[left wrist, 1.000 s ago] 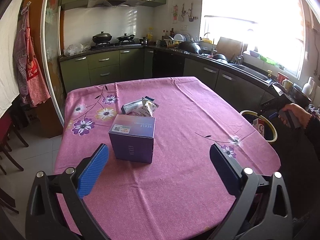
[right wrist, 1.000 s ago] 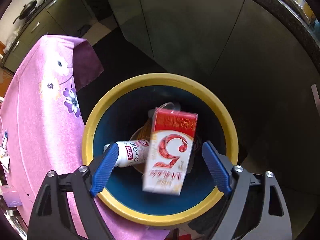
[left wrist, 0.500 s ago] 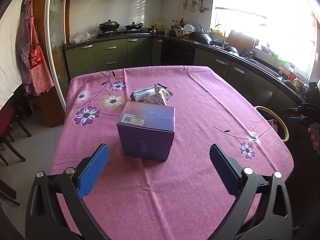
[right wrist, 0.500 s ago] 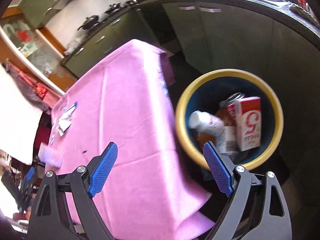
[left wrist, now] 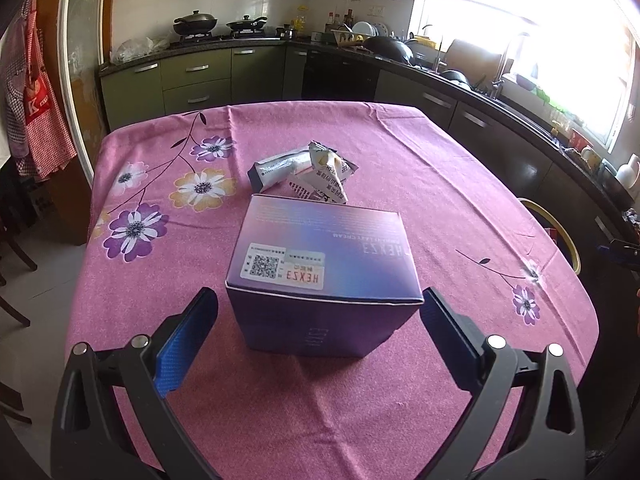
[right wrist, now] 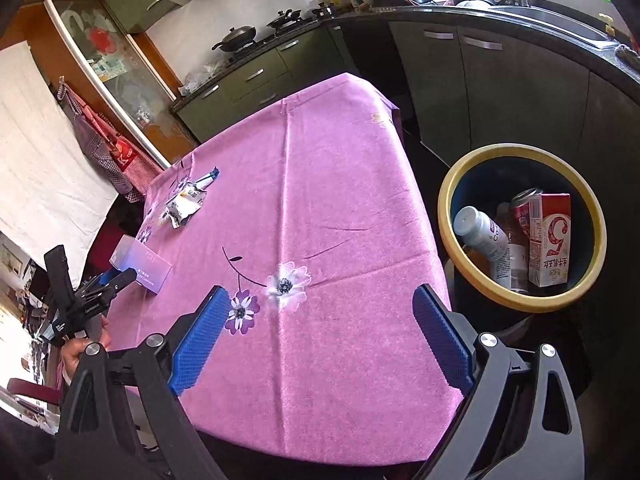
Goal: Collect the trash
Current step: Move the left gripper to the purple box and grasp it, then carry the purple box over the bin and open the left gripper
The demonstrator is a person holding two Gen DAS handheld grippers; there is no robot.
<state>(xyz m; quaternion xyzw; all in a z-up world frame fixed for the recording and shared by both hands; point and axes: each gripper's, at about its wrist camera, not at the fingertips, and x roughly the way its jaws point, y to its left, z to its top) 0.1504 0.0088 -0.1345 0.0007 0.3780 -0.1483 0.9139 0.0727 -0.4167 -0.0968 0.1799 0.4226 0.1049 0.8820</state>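
Observation:
A purple cardboard box (left wrist: 324, 272) stands on the pink flowered tablecloth (left wrist: 400, 168). My left gripper (left wrist: 320, 306) is open, its blue pads either side of the box's near corners without pressing. Behind the box lie crumpled snack wrappers (left wrist: 308, 172). In the right wrist view the box (right wrist: 140, 264) and wrappers (right wrist: 184, 204) sit far left, with the left gripper (right wrist: 104, 280) at the box. My right gripper (right wrist: 320, 308) hovers over the table's near corner, its jaws opening with nothing between them. The yellow-rimmed bin (right wrist: 444, 208) holds a red carton (right wrist: 550, 236) and a white bottle (right wrist: 484, 236).
Dark green cabinets (left wrist: 192, 80) and a counter with pans (left wrist: 196, 22) run behind and to the right of the table. The bin's rim (left wrist: 560, 232) shows past the table's right edge. A red checked apron (left wrist: 32, 100) hangs on the left, with chair legs below it.
The left gripper has come forward and down until its pads flank the purple box. The right gripper has swung from above the bin to the table; the red carton now rests in the bin.

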